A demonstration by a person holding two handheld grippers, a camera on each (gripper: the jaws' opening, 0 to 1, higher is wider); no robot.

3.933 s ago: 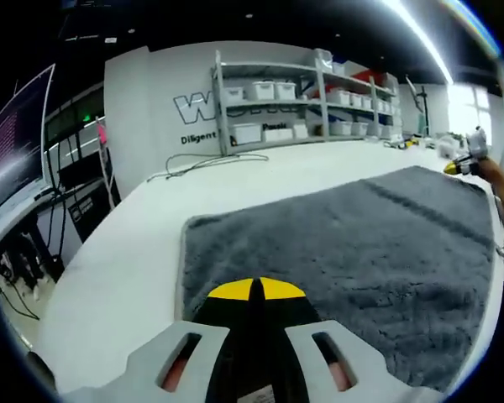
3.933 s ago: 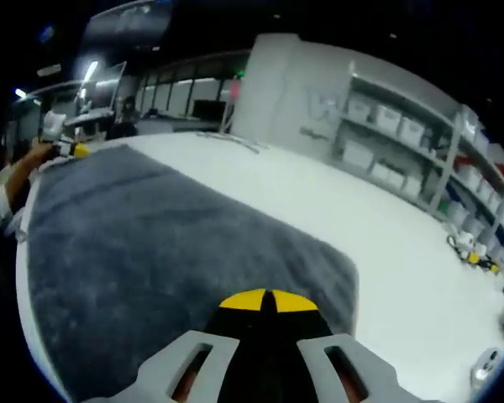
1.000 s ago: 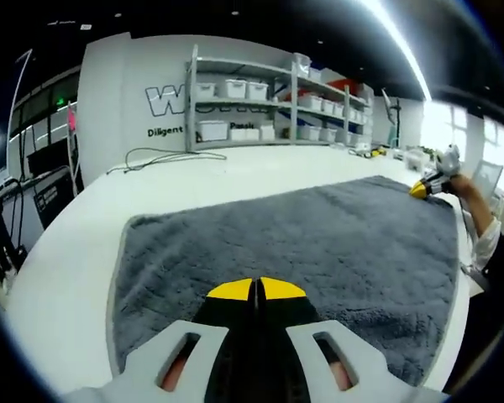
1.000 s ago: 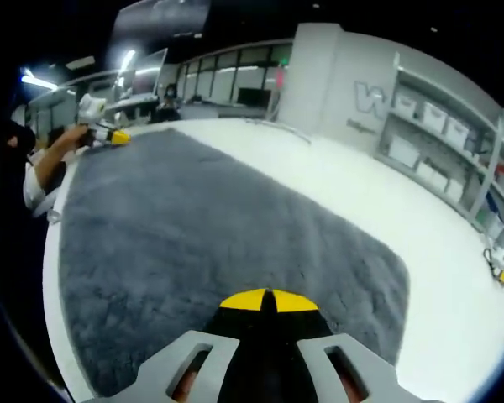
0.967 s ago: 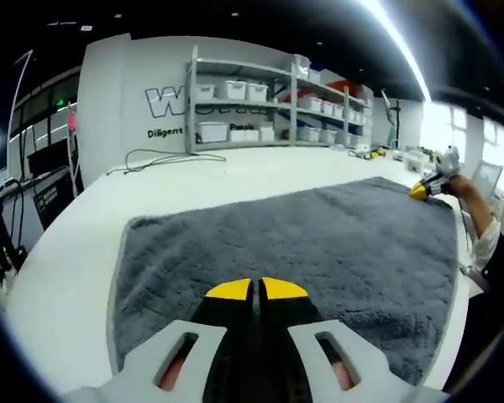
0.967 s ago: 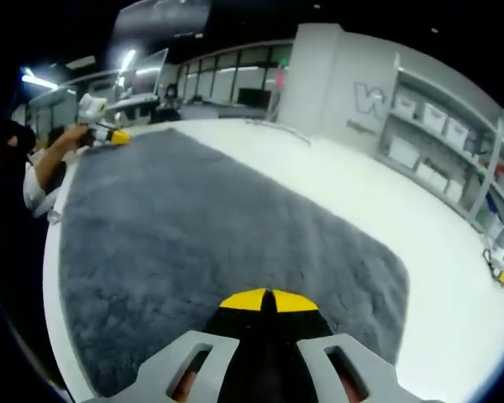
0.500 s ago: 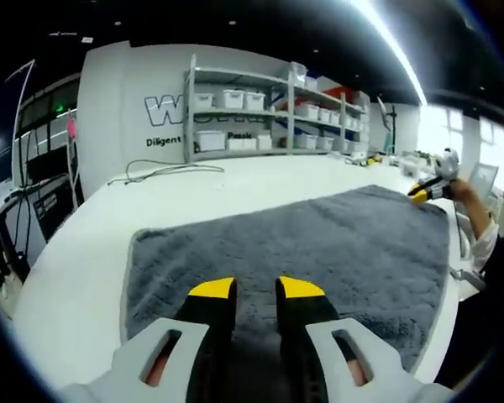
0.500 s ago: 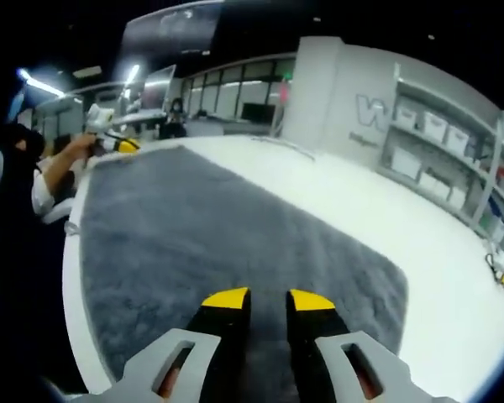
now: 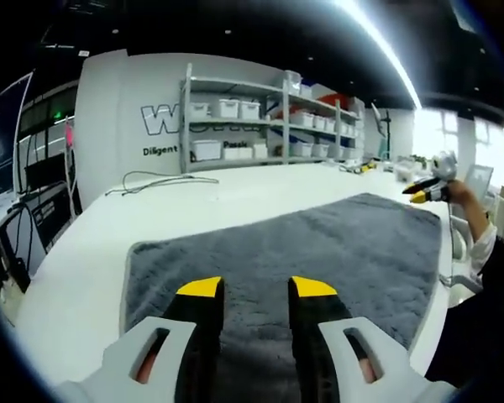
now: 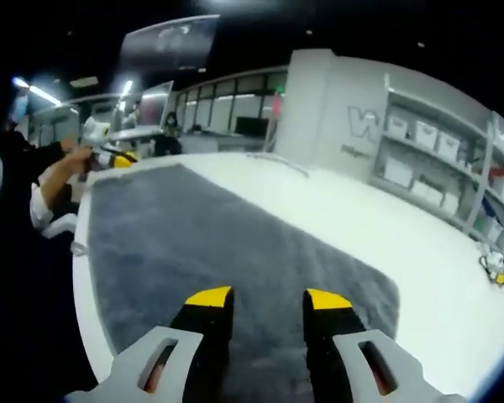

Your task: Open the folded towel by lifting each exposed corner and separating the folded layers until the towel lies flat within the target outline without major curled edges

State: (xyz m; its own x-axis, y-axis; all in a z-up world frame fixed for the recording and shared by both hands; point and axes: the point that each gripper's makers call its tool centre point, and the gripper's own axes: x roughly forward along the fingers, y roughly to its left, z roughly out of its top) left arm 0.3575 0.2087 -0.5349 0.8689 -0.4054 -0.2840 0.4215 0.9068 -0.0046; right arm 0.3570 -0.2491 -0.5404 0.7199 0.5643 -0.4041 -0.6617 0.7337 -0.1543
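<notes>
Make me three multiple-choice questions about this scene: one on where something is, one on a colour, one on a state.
1. What does the towel lie on?
A. a white table
B. a shelf
C. the floor

2. What colour is the towel?
A. red
B. grey
C. yellow

3. How do the left gripper and right gripper stand?
A. both shut on the towel
B. one open, one shut
C. both open

Answers:
1. A: white table surface borders the towel's edges.
2. B: its pile is dark grey in both views.
3. C: each pair of yellow-tipped jaws shows a gap with towel visible between.
</notes>
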